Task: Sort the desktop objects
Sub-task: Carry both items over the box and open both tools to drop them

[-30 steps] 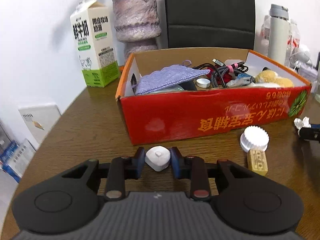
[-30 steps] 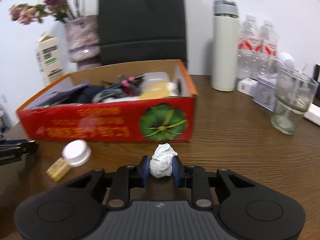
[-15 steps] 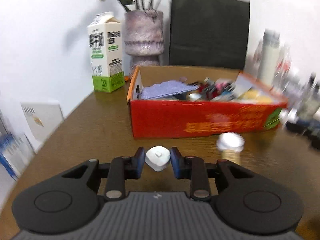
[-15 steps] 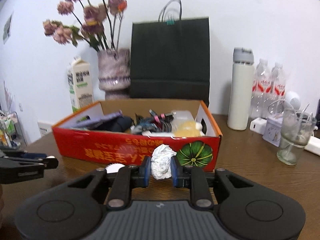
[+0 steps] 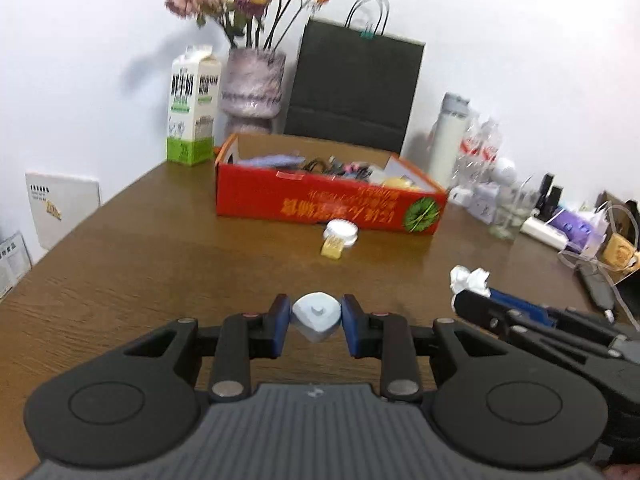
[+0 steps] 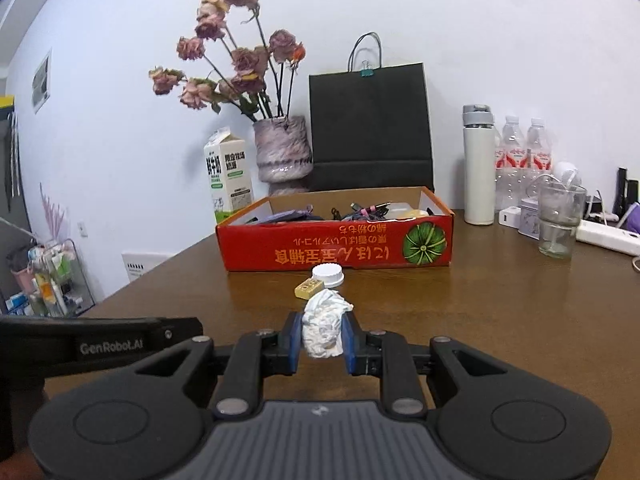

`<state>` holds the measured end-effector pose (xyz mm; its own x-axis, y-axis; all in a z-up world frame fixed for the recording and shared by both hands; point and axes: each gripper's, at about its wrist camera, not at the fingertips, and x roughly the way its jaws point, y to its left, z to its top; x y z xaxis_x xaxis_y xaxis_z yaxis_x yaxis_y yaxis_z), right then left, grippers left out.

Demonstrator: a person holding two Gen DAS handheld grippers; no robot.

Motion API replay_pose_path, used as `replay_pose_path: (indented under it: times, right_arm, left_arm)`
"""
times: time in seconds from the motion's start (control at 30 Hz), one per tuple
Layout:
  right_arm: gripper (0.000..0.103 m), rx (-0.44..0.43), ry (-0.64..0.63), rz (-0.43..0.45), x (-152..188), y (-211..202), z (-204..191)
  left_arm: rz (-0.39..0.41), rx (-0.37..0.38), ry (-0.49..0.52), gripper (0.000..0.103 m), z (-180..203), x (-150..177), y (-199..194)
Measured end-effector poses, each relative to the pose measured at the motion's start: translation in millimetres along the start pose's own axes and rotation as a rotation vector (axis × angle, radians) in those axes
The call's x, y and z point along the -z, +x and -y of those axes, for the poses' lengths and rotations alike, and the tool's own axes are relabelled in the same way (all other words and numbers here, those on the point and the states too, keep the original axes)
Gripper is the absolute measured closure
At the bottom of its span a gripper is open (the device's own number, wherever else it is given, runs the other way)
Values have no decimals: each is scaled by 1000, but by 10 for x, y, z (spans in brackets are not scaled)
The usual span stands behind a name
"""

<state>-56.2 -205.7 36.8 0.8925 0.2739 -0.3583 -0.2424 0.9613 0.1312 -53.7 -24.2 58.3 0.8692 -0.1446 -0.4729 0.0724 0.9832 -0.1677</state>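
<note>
My left gripper (image 5: 316, 322) is shut on a small white rounded-triangle object (image 5: 317, 317), held above the wooden table well short of the red cardboard box (image 5: 320, 204). My right gripper (image 6: 322, 338) is shut on a crumpled white paper ball (image 6: 325, 330); the paper ball also shows in the left wrist view (image 5: 470, 279) at the right. The box (image 6: 340, 244) holds cables, a purple cloth and other items. A white round cap (image 6: 328, 275) and a small yellow block (image 6: 308, 289) lie on the table in front of the box.
Behind the box stand a milk carton (image 6: 229, 176), a vase of dried flowers (image 6: 283, 152) and a black paper bag (image 6: 370, 128). At the right are a white thermos (image 6: 478, 166), water bottles, a glass (image 6: 559, 220) and a power strip (image 6: 608, 236). The table's left edge (image 5: 80, 220) is near.
Both grippers have pulled back and risen away from the box, each still holding its object. The box, cap and block now look farther off.
</note>
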Motion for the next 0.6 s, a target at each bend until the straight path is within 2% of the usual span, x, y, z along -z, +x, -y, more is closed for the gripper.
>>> replay_pose_path:
  times: [0.1,0.2,0.33,0.43,0.53,0.6]
  right_arm:
    - [83,7,28,38,-34,-201,24]
    - [83,10,20,97,-160,-381,33]
    - [83,37,-75,170,-421,-491,23]
    - [83,61,-119,210,-668,-464,49]
    - [83,59,-133,253,-1065,-378,121]
    - [83,35,-121,240,-1354,-207,188]
  left_arm:
    - [46,3,6,74,48,-61,-156]
    - [127,4,14,74,56,-207,-342]
    - [210,23,30,74,32,-480,-409]
    - [220,39,32,74,13,-783,-308]
    - [231,59,46,74,-2,-1217,-115]
    - [182,77,30,74,-26,-1564,165]
